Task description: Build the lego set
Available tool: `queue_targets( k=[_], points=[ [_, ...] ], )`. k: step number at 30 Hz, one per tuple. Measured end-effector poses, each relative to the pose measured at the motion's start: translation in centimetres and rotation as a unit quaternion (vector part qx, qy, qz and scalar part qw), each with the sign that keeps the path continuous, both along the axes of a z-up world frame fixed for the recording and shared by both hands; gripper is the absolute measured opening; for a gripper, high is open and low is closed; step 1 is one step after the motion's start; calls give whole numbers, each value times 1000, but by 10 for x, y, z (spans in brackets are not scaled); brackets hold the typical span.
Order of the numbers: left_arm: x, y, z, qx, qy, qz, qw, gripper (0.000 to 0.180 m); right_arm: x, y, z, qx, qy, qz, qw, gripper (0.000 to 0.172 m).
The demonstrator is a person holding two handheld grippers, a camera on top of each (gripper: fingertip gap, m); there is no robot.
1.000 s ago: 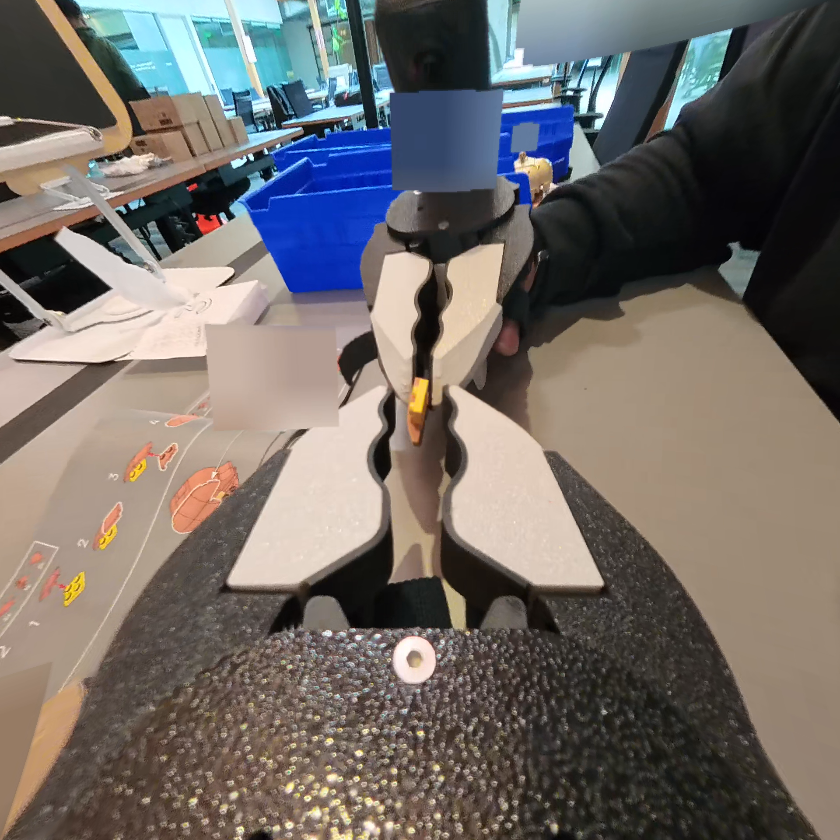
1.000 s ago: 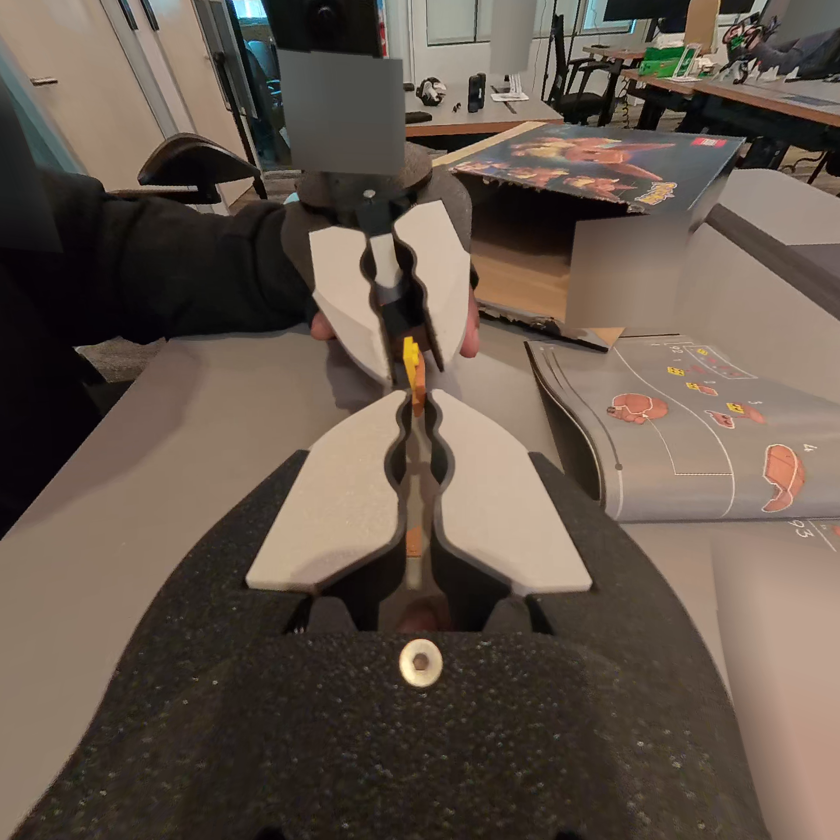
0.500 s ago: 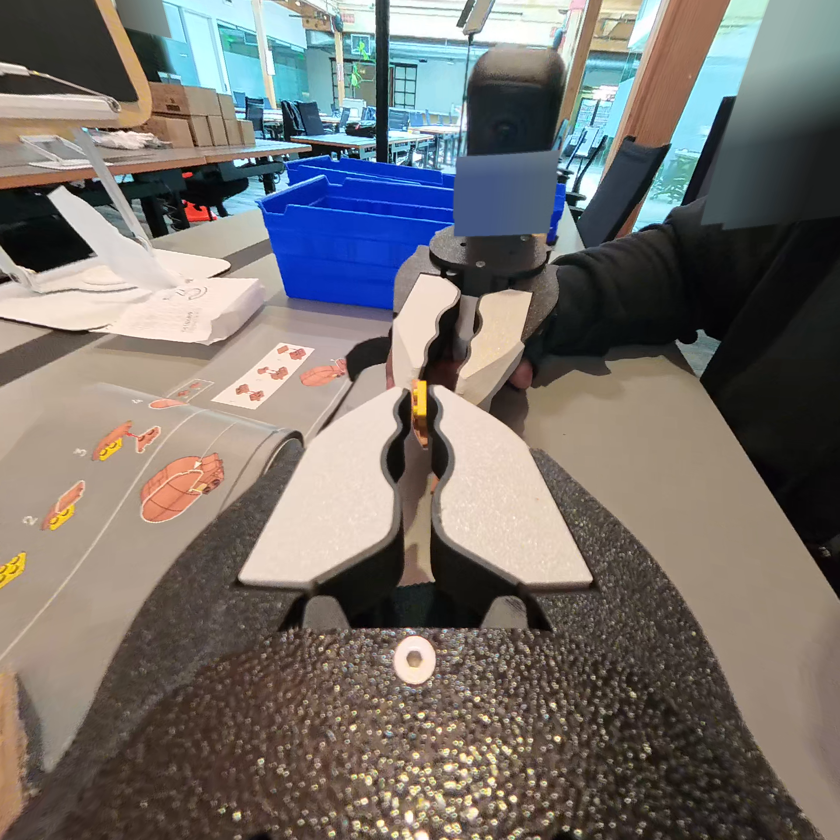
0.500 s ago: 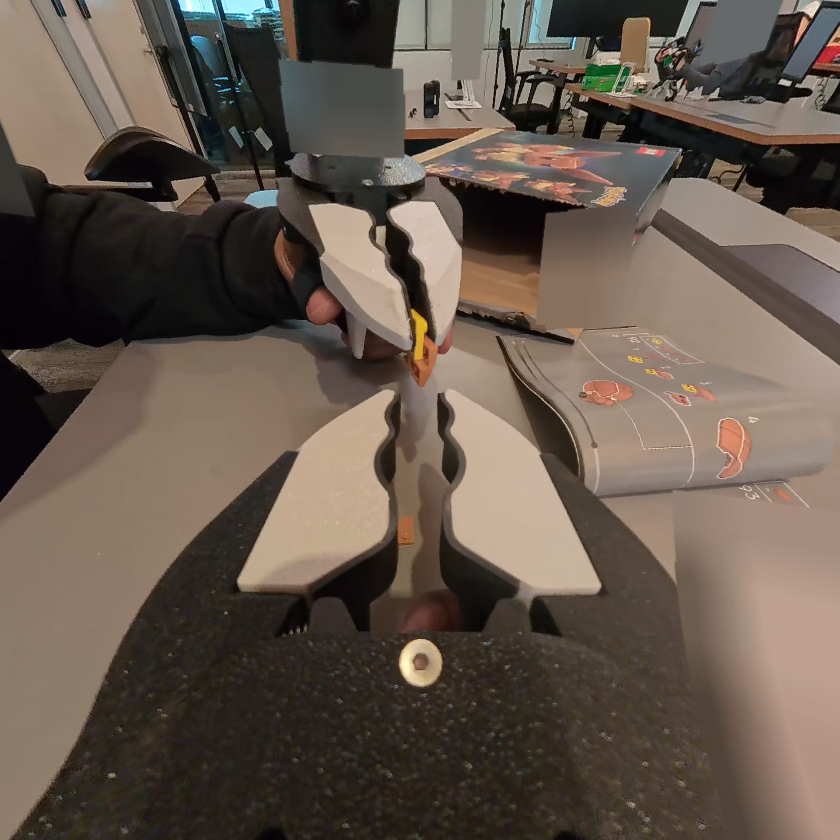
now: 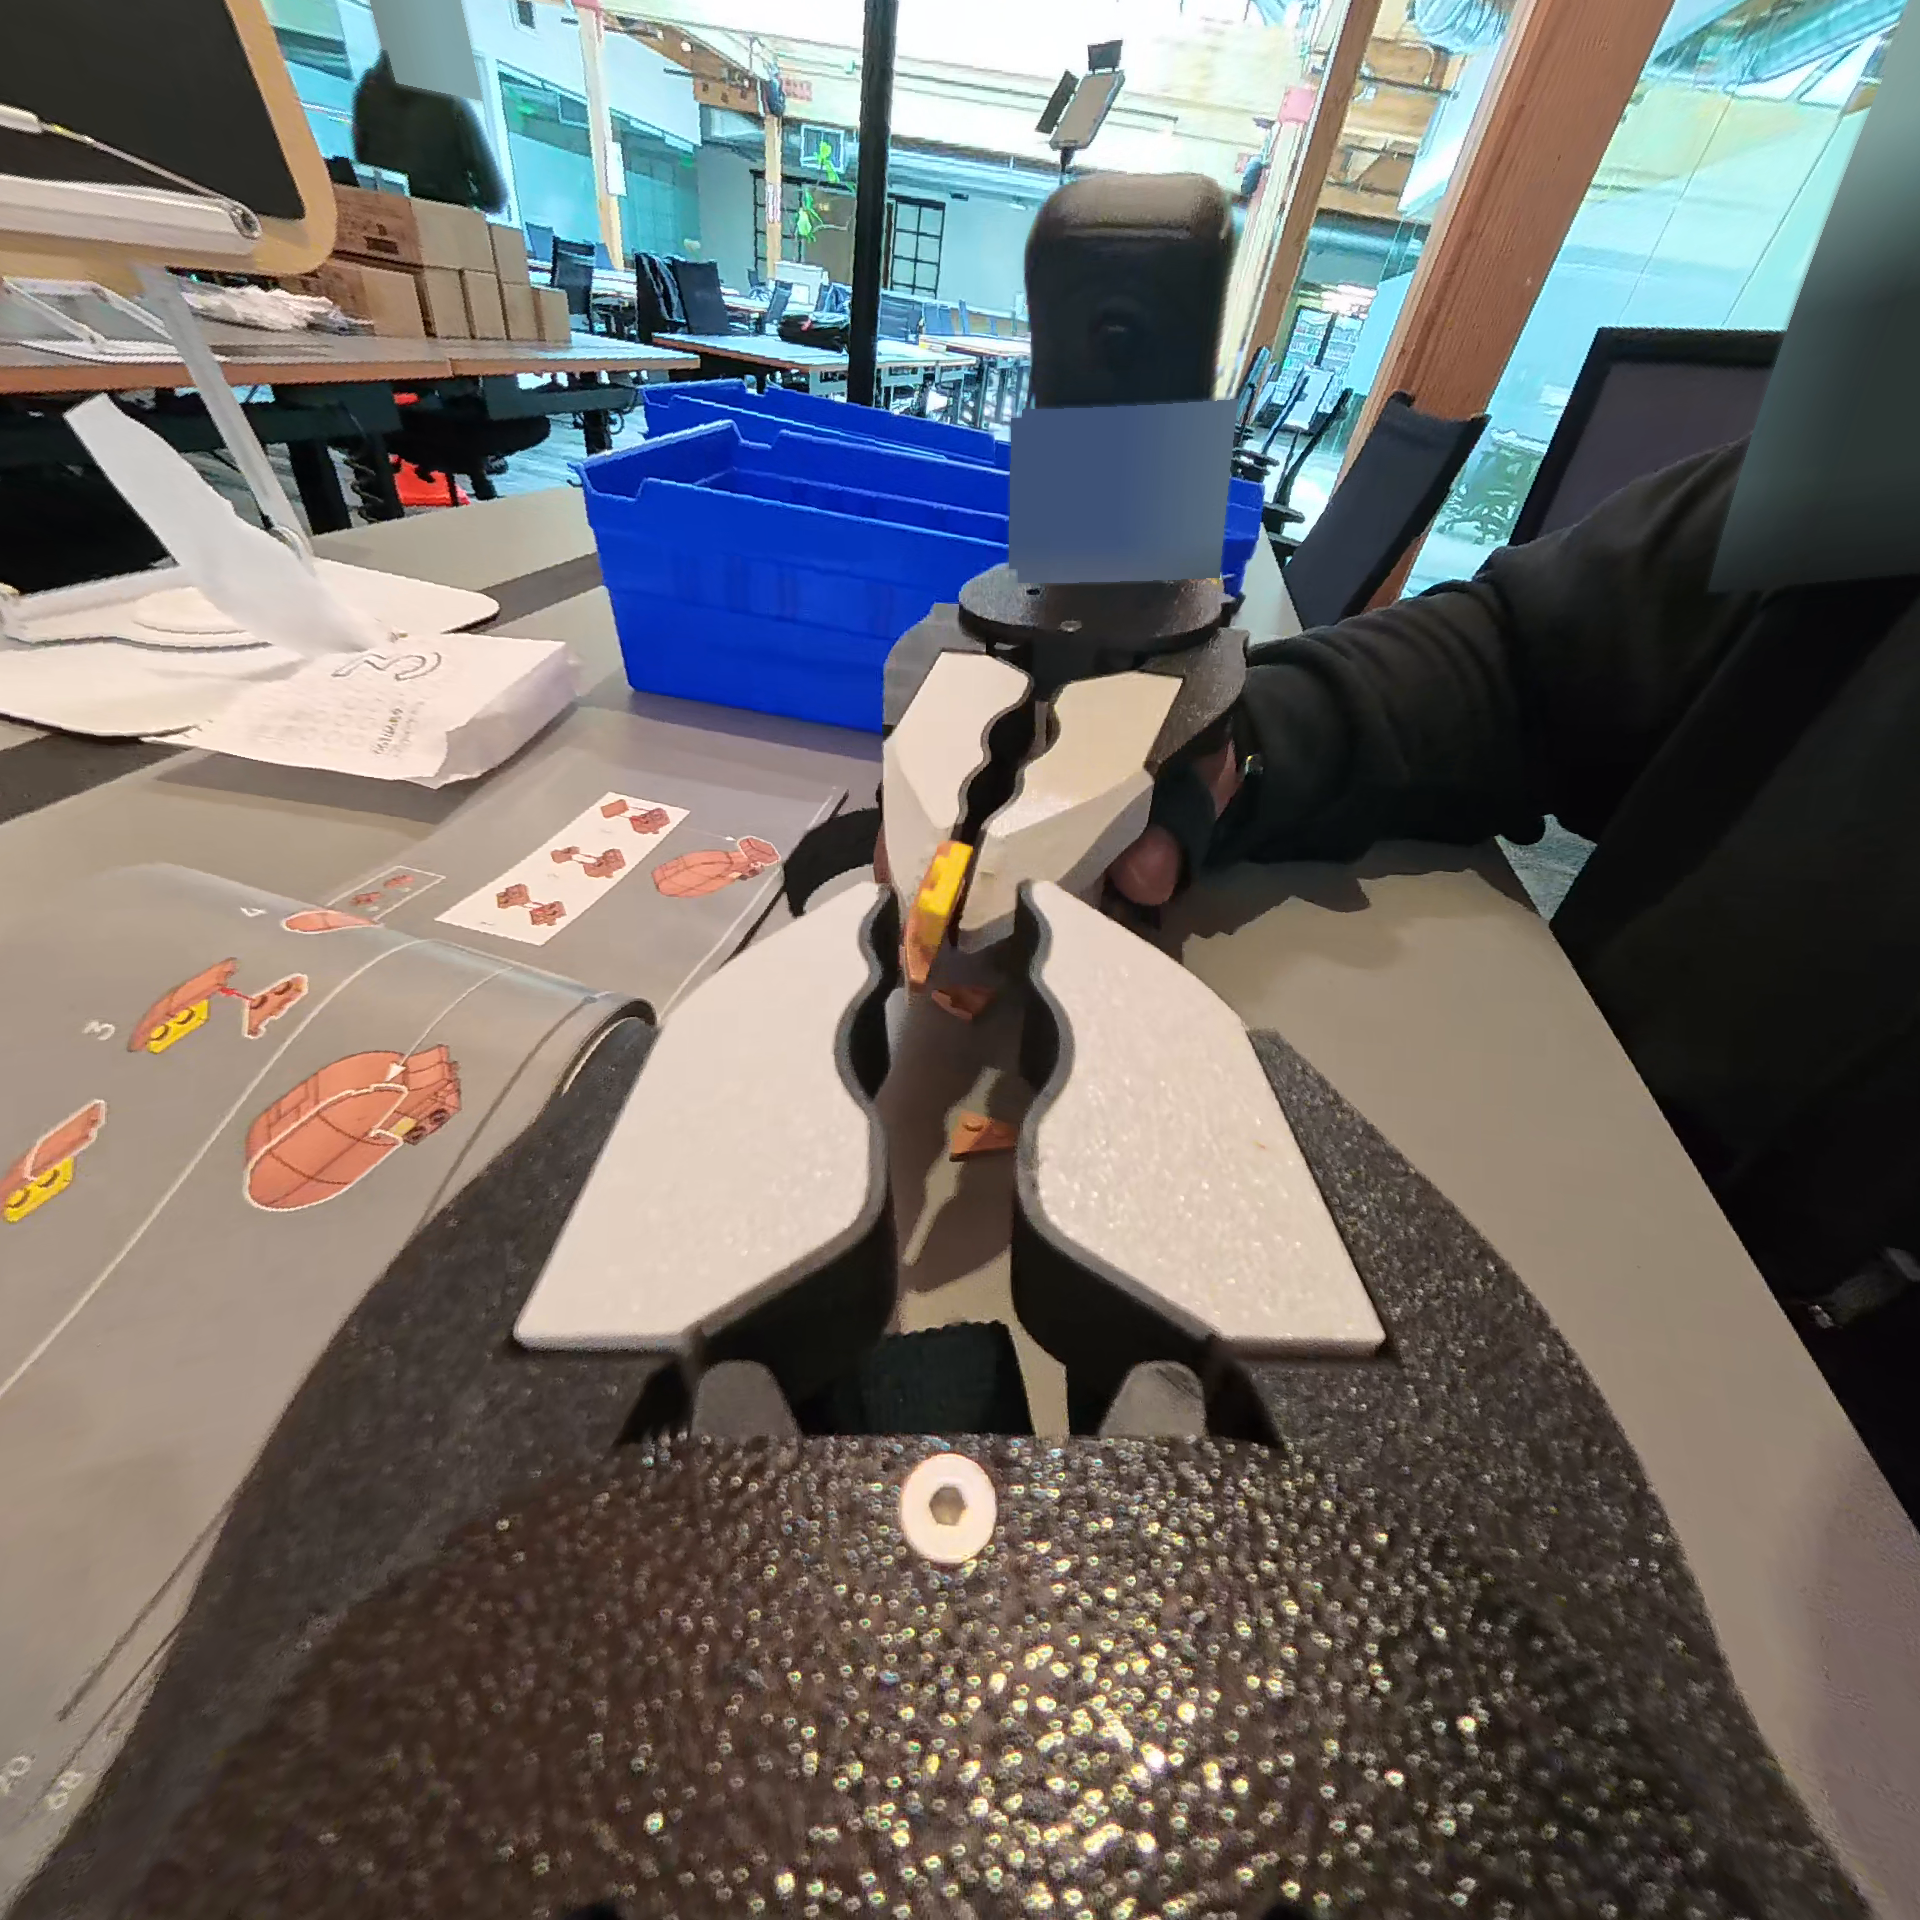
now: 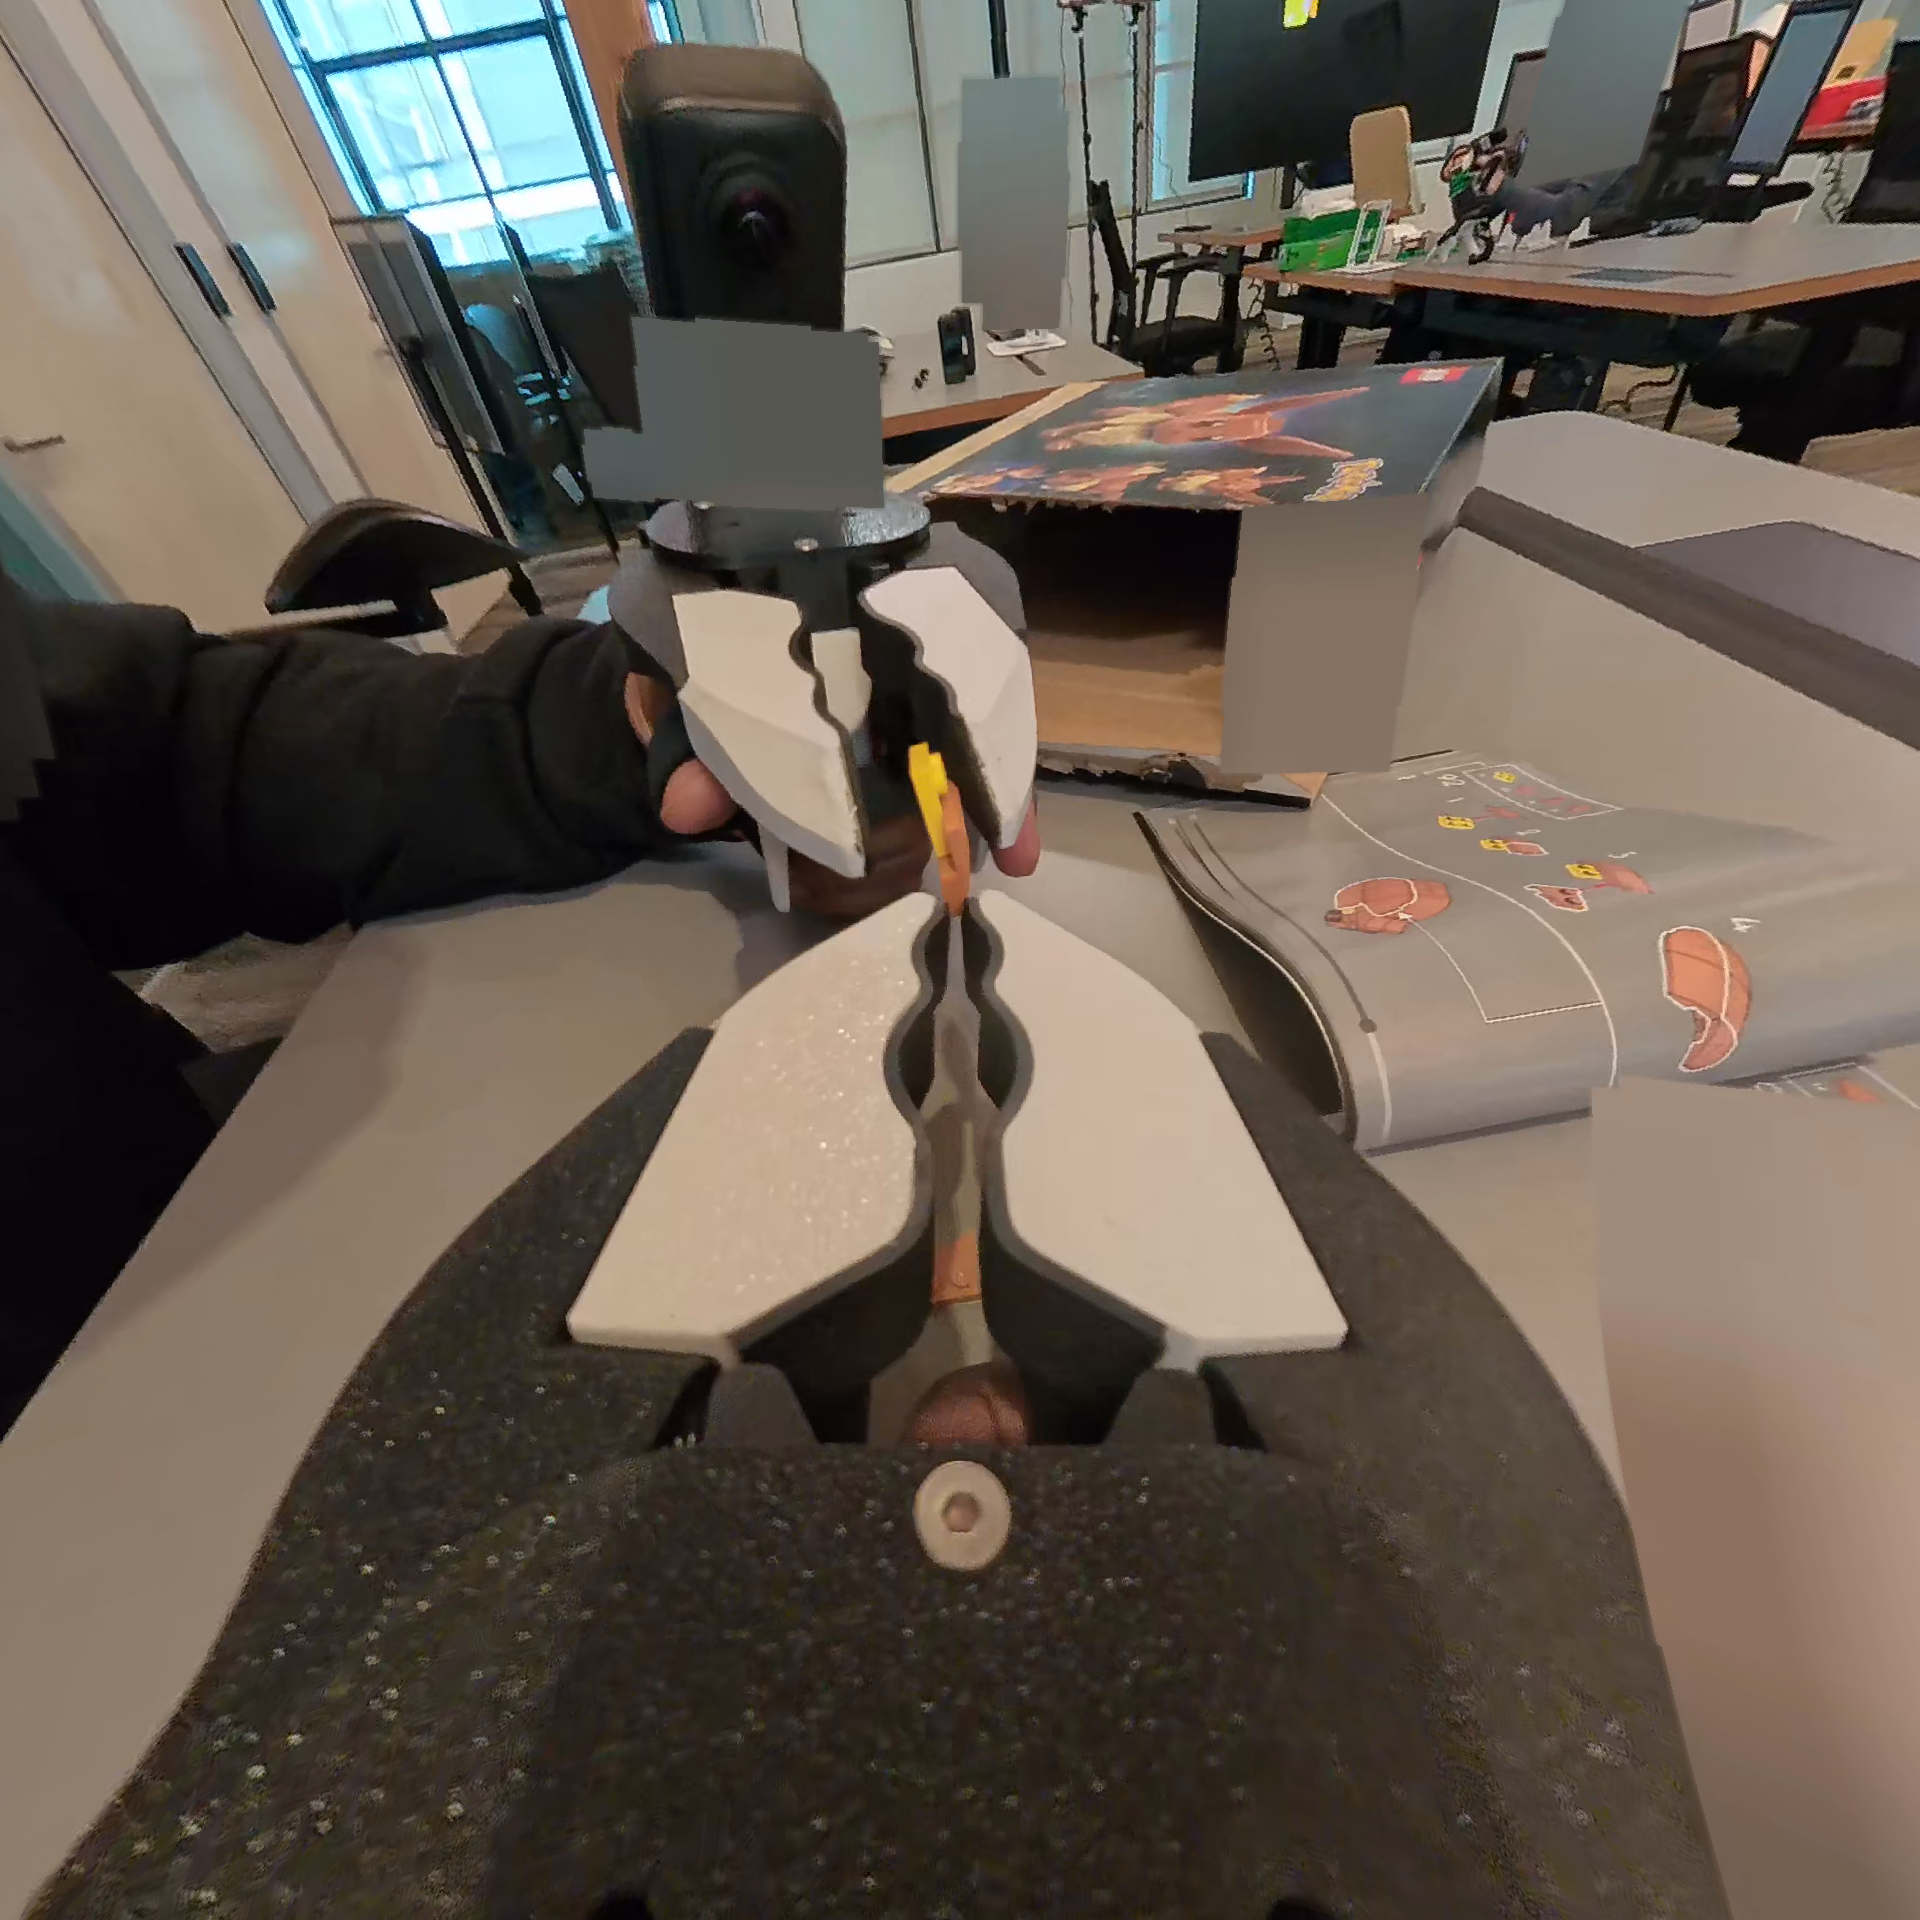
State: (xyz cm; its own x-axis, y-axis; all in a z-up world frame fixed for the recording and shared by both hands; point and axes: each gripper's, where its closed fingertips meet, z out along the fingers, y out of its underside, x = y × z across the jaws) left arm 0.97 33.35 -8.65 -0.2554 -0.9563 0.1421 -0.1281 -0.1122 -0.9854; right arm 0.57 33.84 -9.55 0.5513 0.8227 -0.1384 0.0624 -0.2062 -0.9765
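**Item 1.** Right gripper (image 6: 954, 909), black textured body with two pale grey wavy-edged fingers. Jaws were all but closed, the tips pinched on the lower orange edge of item 3. It was held by a hand (image 5: 1195, 800) in a black fingerless glove.

**Item 2.** Left gripper (image 5: 951, 914), same make, facing item 1 tip to tip. Jaws stood parted with a clear gap. Item 3 hung between its tips, closer to one finger; whether that finger touched it could not be told. It was held by a second gloved hand (image 6: 665, 769).

**Item 3.** Small toy-brick piece, yellow plate on orange plate (image 6: 940, 821), on edge, above the table between the two grippers, carried by item 1.

**Item 4.** Two loose small orange brick pieces (image 5: 979, 1138) and (image 5: 961, 1000), lying on the table under the left gripper's open jaws.

**Item 5.** Grey matte table (image 5: 1455, 1091).

**Item 6.** Open grey instruction booklet with orange and yellow part drawings (image 5: 312, 1039), beside the grippers.

**Item 7.** Stack of blue plastic bins (image 5: 779, 582), behind the right gripper.

**Item 8.** White paper bag (image 5: 395, 707), near the bins.

**Item 9.** Opened cardboard box with dark printed lid (image 6: 1195, 468), beyond the left gripper, next to the booklet.
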Motion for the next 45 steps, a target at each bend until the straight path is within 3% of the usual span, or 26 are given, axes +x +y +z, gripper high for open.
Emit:
queue_targets(
  k=[8,23,28,34,45],
  points=[
    [0,-6,0,-3,-1,-16,1000,21,-11,-9,2,-23,30,37,999,2],
    [-4,-18,10,-16,-36,-54,998,6,-16,-18,9,-1,30,61,998,2],
    [-5,-15,10,-5,-34,-45,998,6,-2,-17,-2,41,-82,44,995,10],
    [-7,-10,7,36,-30,-31,998,6,18,-33,-47,45,-240,35,969,16],
    [-2,-1,-4,98,-5,0,995,6,17,-32,-76,10,-318,38,947,21]
  ],
)
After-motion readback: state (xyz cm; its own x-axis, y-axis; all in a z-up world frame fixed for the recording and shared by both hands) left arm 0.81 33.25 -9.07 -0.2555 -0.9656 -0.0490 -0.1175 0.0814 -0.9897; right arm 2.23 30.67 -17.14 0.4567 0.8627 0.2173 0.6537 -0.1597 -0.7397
